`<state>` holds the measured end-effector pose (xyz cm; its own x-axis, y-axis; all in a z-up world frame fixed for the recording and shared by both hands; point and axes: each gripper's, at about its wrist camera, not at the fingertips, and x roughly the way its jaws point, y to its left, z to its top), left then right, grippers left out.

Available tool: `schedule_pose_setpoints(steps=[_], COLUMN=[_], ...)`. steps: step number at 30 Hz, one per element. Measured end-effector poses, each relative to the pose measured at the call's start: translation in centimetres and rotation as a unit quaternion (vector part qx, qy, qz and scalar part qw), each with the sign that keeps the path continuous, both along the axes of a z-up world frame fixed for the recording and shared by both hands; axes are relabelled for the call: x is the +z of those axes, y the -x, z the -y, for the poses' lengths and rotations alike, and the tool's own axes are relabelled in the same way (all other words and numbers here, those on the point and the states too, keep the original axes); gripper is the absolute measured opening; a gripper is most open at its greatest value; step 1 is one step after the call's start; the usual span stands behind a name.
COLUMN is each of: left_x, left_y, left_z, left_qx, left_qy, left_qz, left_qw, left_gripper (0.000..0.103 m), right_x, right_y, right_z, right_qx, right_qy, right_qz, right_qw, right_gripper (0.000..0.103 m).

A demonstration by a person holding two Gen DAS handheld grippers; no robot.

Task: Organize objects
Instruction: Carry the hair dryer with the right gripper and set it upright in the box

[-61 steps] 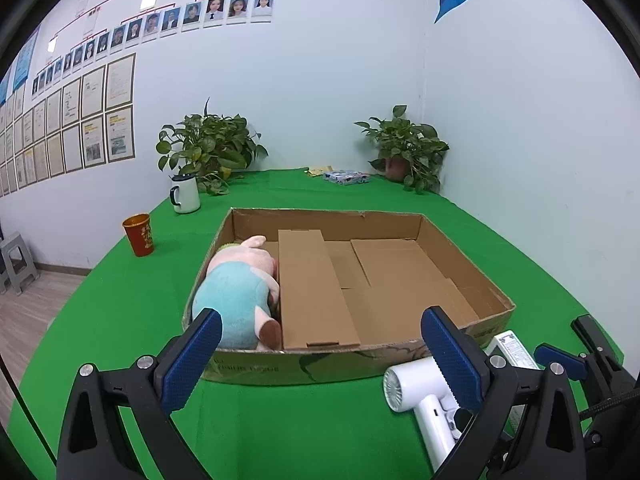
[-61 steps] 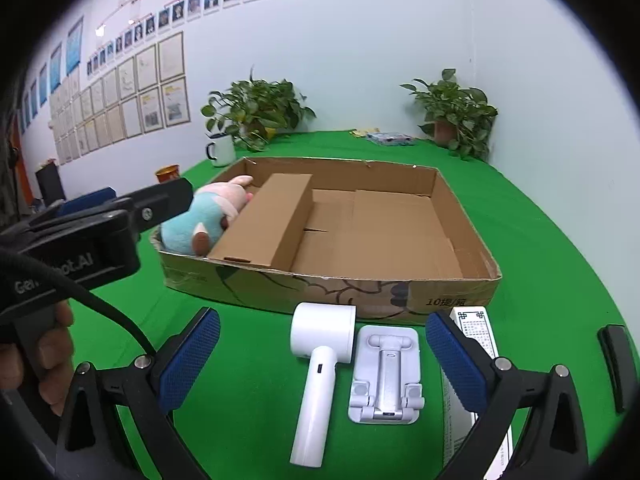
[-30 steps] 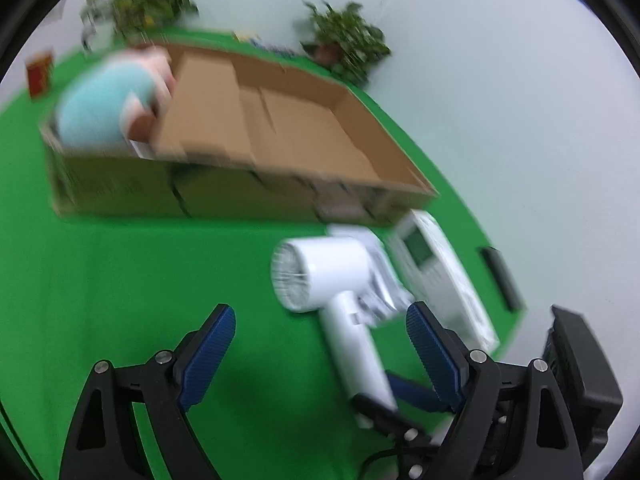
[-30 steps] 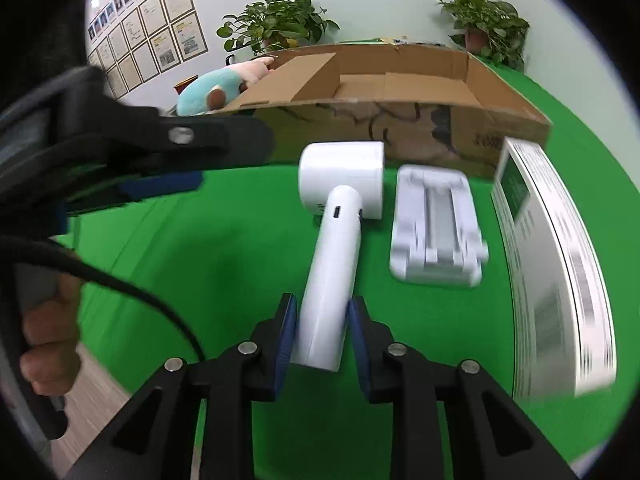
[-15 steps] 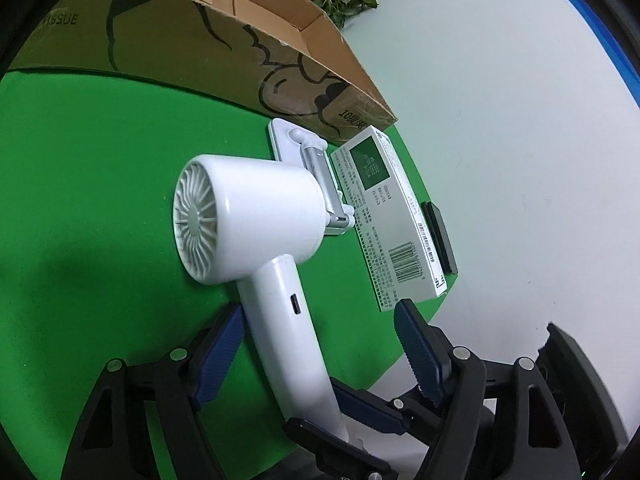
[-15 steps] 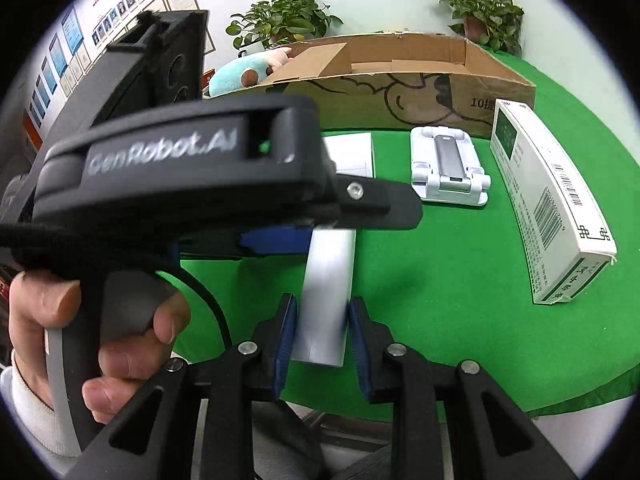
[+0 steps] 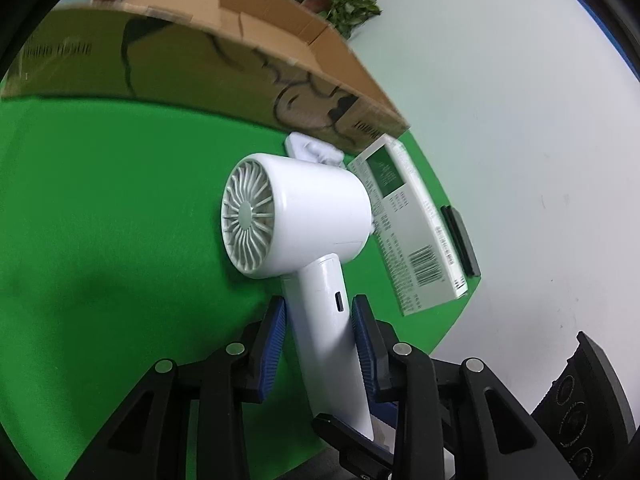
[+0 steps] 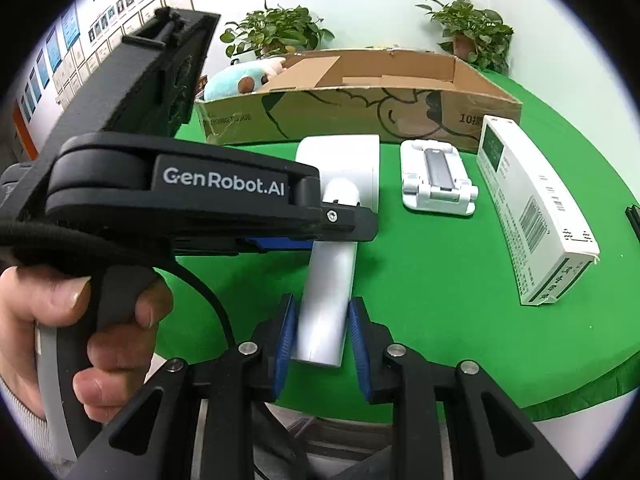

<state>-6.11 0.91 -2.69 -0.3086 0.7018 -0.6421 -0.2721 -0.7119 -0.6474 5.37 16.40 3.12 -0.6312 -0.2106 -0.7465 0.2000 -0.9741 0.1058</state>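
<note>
A white hair dryer [image 7: 304, 216] is held above the green table [image 7: 100, 220]. My left gripper [image 7: 320, 328] is shut on its handle. My right gripper [image 8: 322, 328] is shut on the end of the same handle [image 8: 326, 292]; the left gripper's body crosses the right wrist view and hides part of the dryer's head [image 8: 352, 156]. The open cardboard box [image 8: 360, 100] stands behind, with a teal and pink plush toy [image 8: 240, 74] at its left end.
A white phone stand [image 8: 438, 180] and a long white carton [image 8: 528, 204] lie in front of the box, right of the dryer. A black flat object [image 7: 460, 236] lies at the table's right edge. Potted plants [image 8: 472, 28] stand at the back.
My left gripper has closed on the dryer's handle; half a second ago its fingers stood wide apart around it. The right gripper stays shut on the handle end.
</note>
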Motion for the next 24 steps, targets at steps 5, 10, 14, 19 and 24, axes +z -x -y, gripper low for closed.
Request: schedule_pose_setpoints(steps=[5,10,14,19,24], left_x=[3.8,8.3,12.0,17.3,22.1], left_y=[-0.2,-0.3,0.3,2.3,6.6], left_z=[0.4,0.6,0.6,-0.5,-1.8], left_qx=[0.013,0.022,0.026,0.025,0.021], left_qy=[0.003,0.008,0.015,0.024,0.026], left_qz=[-0.045,-0.105,-0.149,-0.205,-0.229], left_qw=[0.9989,0.9942,0.9883,0.9782,0.9728], left_gripper=[0.029,0.028,0.027,0.027,0.028], right_x=[1.7,4.1,6.2,9.7,13.1], right_y=[-0.1,0.9,2.0,4.3,7.3], right_z=[-0.6,-0.9,-1.2,-1.7,-2.6], right_qx=[-0.014,-0.017,-0.018,-0.018,-0.022], right_qy=[0.026,0.035,0.042,0.051,0.056], right_qz=[-0.048,-0.084,-0.117,-0.162,-0.190], right_qw=[0.998,0.996,0.992,0.985,0.980], right_gripper=[0.025,0.024,0.024,0.023,0.023])
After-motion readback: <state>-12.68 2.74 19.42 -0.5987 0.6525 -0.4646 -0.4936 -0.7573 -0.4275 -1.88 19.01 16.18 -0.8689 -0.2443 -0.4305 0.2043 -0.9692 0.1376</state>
